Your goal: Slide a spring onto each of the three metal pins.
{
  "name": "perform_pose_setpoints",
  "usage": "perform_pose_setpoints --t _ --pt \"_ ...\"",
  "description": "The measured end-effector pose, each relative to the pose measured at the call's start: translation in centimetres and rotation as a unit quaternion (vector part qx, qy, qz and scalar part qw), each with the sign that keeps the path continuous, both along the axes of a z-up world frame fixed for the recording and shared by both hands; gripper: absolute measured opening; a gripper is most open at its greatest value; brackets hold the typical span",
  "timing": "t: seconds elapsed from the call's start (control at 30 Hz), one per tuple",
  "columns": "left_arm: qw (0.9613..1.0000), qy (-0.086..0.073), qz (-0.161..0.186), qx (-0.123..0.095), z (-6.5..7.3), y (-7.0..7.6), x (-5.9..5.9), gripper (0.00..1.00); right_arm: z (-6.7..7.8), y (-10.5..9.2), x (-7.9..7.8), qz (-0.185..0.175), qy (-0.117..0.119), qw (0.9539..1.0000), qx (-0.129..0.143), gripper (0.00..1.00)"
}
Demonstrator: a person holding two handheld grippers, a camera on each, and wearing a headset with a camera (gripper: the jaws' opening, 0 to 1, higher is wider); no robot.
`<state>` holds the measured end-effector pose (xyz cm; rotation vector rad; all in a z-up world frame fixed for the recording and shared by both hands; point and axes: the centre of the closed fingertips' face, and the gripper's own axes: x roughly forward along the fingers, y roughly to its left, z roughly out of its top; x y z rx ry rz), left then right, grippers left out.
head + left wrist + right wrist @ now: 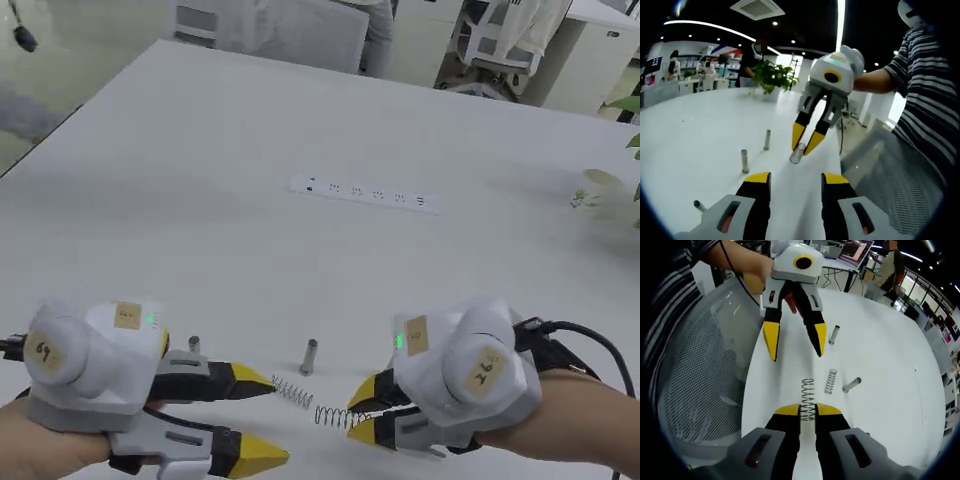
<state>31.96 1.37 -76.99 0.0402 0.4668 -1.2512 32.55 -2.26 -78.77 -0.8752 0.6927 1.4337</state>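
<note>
**Right gripper clamped on one spring, left gripper open**

From the head view: two springs, two pins, two grippers. Low right, the right gripper (362, 414), pinched shut on the held spring (336, 415). Long axis of that spring about level, free end out toward the left gripper (268, 418). Left gripper low left, jaws spread wide, nothing between them. Flat on the white table (300, 120), the loose spring (292, 392), slanting between the two sets of tips, just beside the held one. Just beyond, the middle pin (309, 356), upright. Further left, the left pin (194, 346), upright by the left gripper's body. Well up the table, a power strip (365, 193).

From the left gripper view: one spring, three pins. Left gripper (796, 179) parted and empty. Ahead, the right gripper (807, 145) gripping the held spring (797, 154), seen nearly end-on. Standing at left, the farther pin (767, 140) and the nearer pin (744, 161). Low at the edge, a third pin (698, 205), attitude unclear.

From the right gripper view: two springs, two pins. Right gripper (808, 412) closed on the near end of the held spring (808, 399), axis straight ahead along the jaws, toward the open left gripper (796, 354). Just right of it, nearly parallel, the loose spring (830, 381). Beside that, the middle pin (851, 385). Near one left-gripper tip, the left pin (834, 334).
</note>
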Motion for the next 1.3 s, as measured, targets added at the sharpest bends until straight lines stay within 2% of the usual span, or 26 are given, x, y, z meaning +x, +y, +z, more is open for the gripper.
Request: perform_pose_setpoints --t 0.17,0.37,0.43,0.67,0.73,0.83,1.3 --pt "0.9999 -0.01 -0.013 -0.006 0.2 -1.0 0.3 0.28 0.2 0.1 -0.3 0.004 0.0 1.0 0.002 0.07" --pt "0.9997 -0.016 -0.015 -0.011 0.3 -1.5 0.8 0.22 0.3 0.2 -0.3 0.002 -0.001 1.0 0.007 0.07" --pt "0.9997 -0.012 -0.016 -0.016 0.4 -1.8 0.8 0.21 0.4 0.3 -0.4 0.002 -0.001 1.0 0.009 0.07" --pt "0.9993 -0.018 -0.021 -0.025 0.4 -2.3 0.8 0.16 0.7 0.9 -0.7 0.008 0.002 0.9999 0.014 0.07" --pt "0.9992 -0.014 -0.021 -0.029 0.4 -2.5 0.8 0.14 0.7 0.9 -0.7 0.009 0.0 0.9998 0.015 0.07" --pt "0.9991 -0.023 -0.023 -0.028 0.5 -2.8 0.8 0.12 0.9 0.9 -0.7 0.007 0.001 0.9998 0.017 0.07" --pt "0.9989 -0.025 -0.027 -0.028 0.6 -3.1 0.6 0.04 1.1 0.8 -0.8 0.011 -0.002 0.9998 0.019 0.07"
